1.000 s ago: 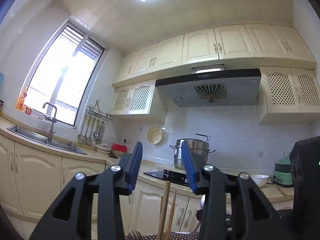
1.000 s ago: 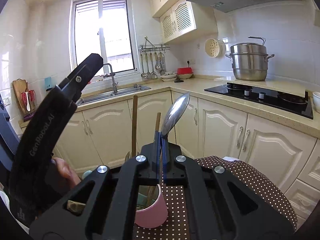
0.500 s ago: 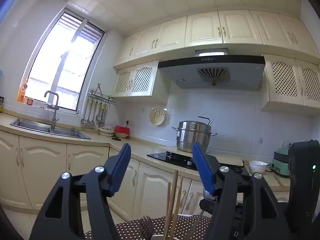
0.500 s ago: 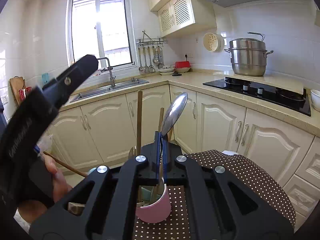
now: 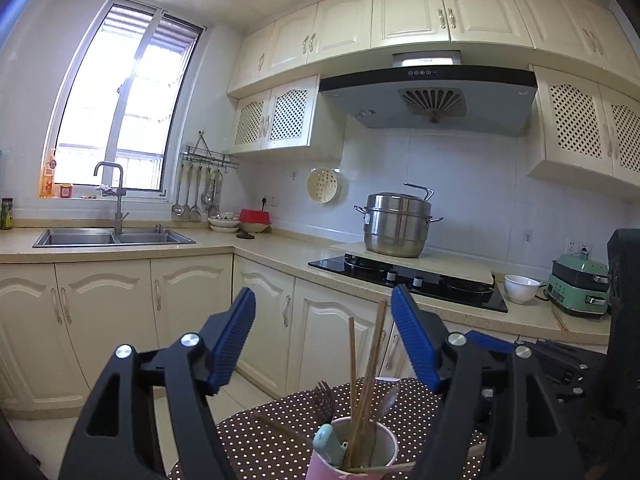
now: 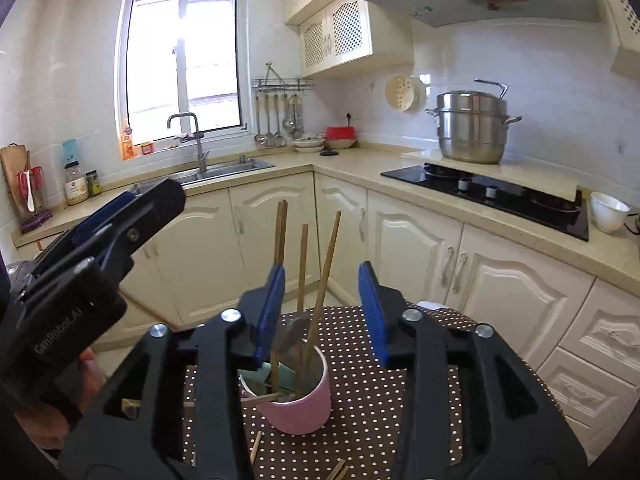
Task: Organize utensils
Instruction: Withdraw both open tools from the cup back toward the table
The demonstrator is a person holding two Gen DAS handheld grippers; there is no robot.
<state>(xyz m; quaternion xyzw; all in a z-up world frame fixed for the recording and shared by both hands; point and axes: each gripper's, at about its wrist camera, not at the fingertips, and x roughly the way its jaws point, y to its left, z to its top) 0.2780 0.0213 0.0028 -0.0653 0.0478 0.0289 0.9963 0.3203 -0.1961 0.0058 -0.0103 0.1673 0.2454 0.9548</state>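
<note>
Mostly done: pink cup on the dotted cloth holds chopsticks, fork, spoon. Your right gripper & left gripper both gape wide, empty. Loose chopsticks on cloth left.

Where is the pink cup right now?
The pink cup stands on the dotted tablecloth, low centre in the right wrist view, just beyond the open right tool, with chopsticks sticking up out of it.
</note>
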